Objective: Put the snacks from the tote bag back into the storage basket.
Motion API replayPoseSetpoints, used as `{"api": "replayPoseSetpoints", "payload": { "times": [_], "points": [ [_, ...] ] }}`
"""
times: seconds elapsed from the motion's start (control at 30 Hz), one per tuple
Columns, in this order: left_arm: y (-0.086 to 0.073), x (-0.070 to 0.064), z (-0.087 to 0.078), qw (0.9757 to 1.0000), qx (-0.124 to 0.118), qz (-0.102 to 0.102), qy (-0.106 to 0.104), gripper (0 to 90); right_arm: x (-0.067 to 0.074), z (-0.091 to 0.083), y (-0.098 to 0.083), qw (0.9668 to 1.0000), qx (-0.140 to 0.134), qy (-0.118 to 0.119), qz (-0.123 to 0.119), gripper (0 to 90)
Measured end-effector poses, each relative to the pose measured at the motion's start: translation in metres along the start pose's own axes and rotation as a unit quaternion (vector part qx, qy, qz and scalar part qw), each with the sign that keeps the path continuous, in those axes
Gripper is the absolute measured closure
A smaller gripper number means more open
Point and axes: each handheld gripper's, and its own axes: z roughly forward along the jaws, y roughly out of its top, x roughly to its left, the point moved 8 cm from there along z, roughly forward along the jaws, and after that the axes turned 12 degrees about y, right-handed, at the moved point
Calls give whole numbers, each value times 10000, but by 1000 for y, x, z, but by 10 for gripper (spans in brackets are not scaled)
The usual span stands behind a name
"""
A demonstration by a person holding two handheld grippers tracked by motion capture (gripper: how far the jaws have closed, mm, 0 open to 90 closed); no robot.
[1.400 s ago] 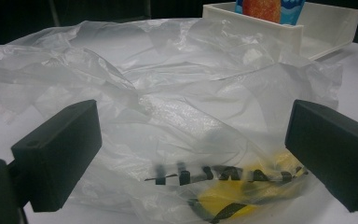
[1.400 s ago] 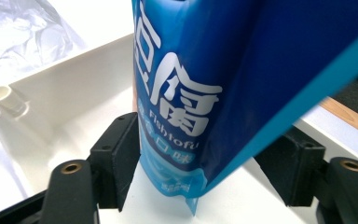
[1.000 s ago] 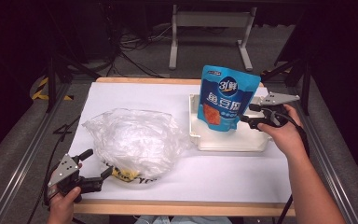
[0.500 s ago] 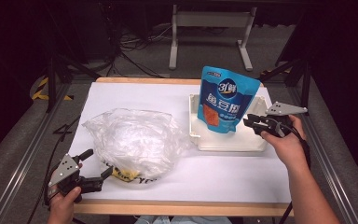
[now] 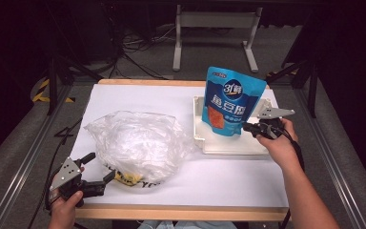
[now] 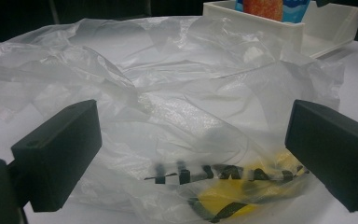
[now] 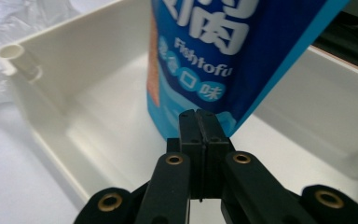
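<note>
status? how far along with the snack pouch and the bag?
Done: blue pouch stands upright in the white tray. In hand: right tool is shut, at the pouch's lower corner. Left: the plastic bag lies loose on the table; the left tool is open at its near edge, gripping nothing.

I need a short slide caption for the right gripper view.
Right gripper shut on the bottom edge of a blue Fishtofu pouch standing in a white tray.
</note>
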Motion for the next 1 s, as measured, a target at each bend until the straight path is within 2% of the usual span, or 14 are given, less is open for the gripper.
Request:
{"api": "replayPoseSetpoints", "payload": {
  "times": [0.07,0.27,0.33,0.77,0.9,1.0],
  "points": [
    [0,0,0,10000,0,-3,-5,44,-6,5,0,9998,103,-155,21,900],
    [0,0,-1,10000,0,13,1,44,-15,10,-3,9992,209,-339,42,900],
    [0,-1,-1,10000,-1,25,-2,44,-20,12,-5,9978,353,-560,-67,900],
    [0,0,-1,10000,19,24,5,44,-38,14,-5,9966,203,-791,74,900],
    [0,0,-1,10000,24,28,1,44,-35,12,-4,9971,179,-735,44,895],
    [0,0,0,10000,5,6,-1,44,-27,5,-1,9979,102,-641,13,888]
  ]
}}
